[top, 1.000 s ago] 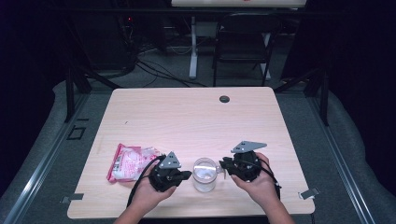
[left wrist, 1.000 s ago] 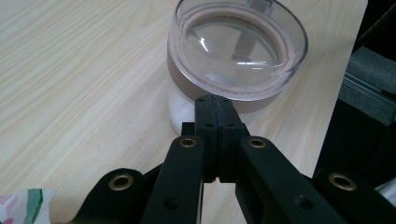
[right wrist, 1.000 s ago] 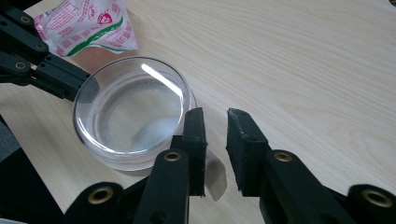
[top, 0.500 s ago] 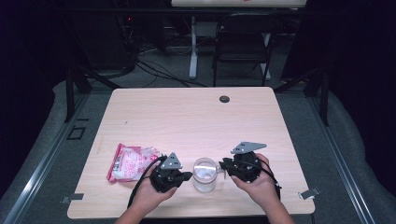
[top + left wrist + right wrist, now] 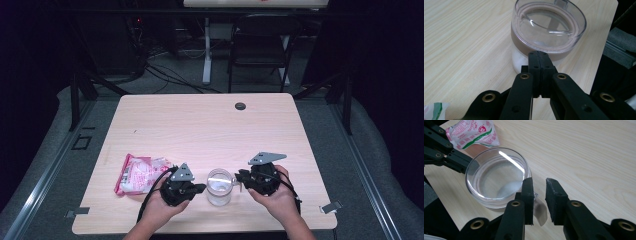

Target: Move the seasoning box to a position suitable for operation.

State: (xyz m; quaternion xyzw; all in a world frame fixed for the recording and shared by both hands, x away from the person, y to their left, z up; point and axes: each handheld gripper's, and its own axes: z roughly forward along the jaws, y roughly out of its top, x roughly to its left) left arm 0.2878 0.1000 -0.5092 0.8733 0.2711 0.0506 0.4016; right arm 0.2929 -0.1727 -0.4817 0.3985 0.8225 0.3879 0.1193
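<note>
A clear plastic cup (image 5: 219, 186) with something white in its bottom stands near the table's front edge, between my two grippers. My left gripper (image 5: 202, 188) is shut with nothing in it, its tips (image 5: 539, 53) resting against the cup (image 5: 549, 25) wall just under the rim. From the other side, my right gripper (image 5: 239, 178) reaches in. Its jaws (image 5: 539, 181) stand a little apart, closed on the cup's clear handle (image 5: 540, 212) beside the cup (image 5: 496, 177). A pink and white packet (image 5: 140, 172) lies flat on the table to the left of my left hand.
The light wooden table (image 5: 200, 130) has a small black grommet (image 5: 240, 106) near its far edge. The packet (image 5: 472, 132) lies just behind the left gripper's fingers (image 5: 461, 162). A chair (image 5: 260, 45) and cables sit on the dark floor beyond the table.
</note>
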